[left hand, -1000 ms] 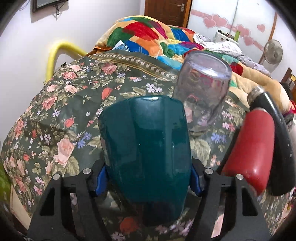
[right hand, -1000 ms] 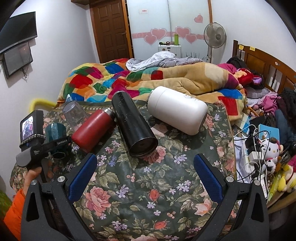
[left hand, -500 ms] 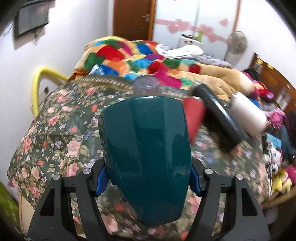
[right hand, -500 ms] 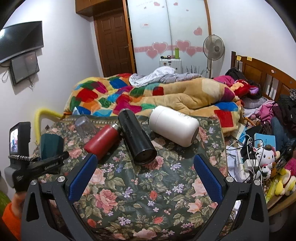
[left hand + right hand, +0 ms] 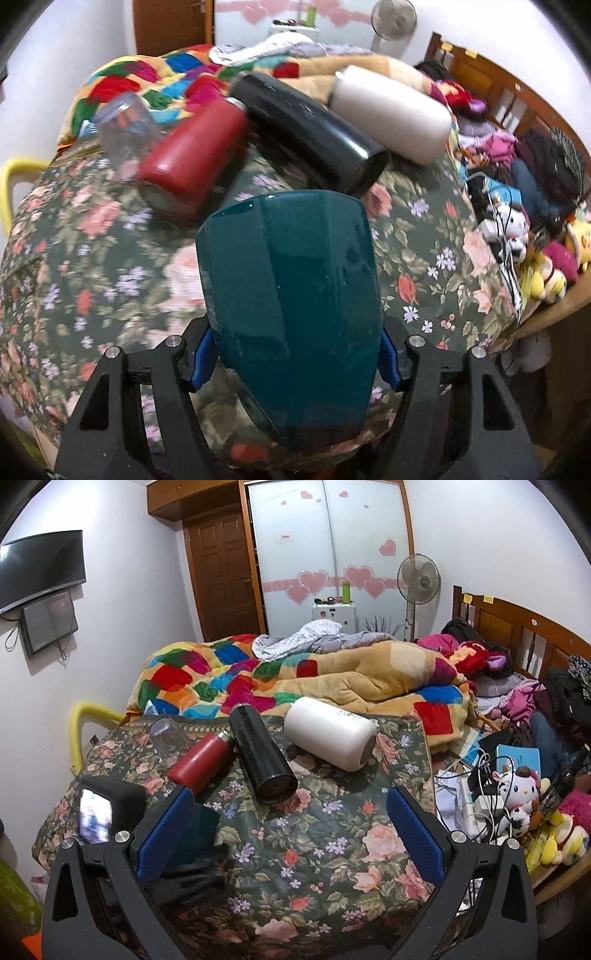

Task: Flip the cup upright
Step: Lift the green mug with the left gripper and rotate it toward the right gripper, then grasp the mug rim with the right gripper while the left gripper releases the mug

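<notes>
My left gripper is shut on a dark teal cup, held above the floral cloth; its closed base points away from the camera. In the right wrist view the teal cup shows partly behind my left finger, with the left gripper's camera body beside it. My right gripper is open and empty above the cloth. A clear glass stands upside down at the far left; it also shows in the right wrist view.
A red flask, a black flask and a white flask lie on their sides at the back of the cloth. A patchwork quilt lies behind. Toys and cables crowd the right edge.
My left gripper has lifted and swung right with the teal cup; the flasks have come into its view. My right gripper has risen and pulled back a little, still open.
</notes>
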A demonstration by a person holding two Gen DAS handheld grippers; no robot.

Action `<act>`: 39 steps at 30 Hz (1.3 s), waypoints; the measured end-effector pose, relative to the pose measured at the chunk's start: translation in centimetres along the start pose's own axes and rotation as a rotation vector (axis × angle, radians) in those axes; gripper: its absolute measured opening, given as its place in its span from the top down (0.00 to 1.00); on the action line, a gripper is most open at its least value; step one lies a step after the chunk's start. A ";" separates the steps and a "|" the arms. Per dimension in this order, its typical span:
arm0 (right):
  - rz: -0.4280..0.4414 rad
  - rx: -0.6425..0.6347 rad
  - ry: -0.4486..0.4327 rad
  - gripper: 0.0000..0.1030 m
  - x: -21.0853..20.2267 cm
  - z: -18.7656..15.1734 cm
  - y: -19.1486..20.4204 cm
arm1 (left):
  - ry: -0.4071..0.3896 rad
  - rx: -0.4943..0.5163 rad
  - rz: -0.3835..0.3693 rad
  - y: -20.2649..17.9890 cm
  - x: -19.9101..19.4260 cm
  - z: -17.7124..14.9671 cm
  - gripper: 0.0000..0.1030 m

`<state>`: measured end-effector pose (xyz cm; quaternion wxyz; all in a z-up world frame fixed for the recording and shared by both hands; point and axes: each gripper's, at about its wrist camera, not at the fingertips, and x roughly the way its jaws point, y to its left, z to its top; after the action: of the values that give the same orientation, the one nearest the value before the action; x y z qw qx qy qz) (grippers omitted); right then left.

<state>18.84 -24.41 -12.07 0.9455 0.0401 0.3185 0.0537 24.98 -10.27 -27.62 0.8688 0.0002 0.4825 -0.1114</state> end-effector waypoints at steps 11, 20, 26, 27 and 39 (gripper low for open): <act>-0.013 -0.001 0.043 0.00 1.0 -0.9 -0.6 | 0.022 0.027 0.020 -0.3 2.5 0.6 0.33; -0.003 -0.006 0.072 0.00 1.1 -0.9 0.1 | -0.001 0.052 0.003 -0.3 -0.3 0.3 0.20; -0.025 -0.018 0.067 0.00 0.5 -0.7 0.4 | -0.113 -0.012 0.014 2.6 -6.4 -0.1 0.10; -0.027 -0.020 0.073 0.00 0.6 -0.7 0.5 | -0.132 -0.029 0.034 3.5 -7.3 -0.1 0.10; 0.085 0.007 0.305 0.00 7.8 -3.5 4.6 | -0.217 -0.149 0.209 13.1 -12.4 -2.0 0.09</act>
<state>22.55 -18.74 -19.05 0.8829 0.0481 0.4566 0.0980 19.52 5.16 -19.67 0.9203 -0.0262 0.3901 0.0165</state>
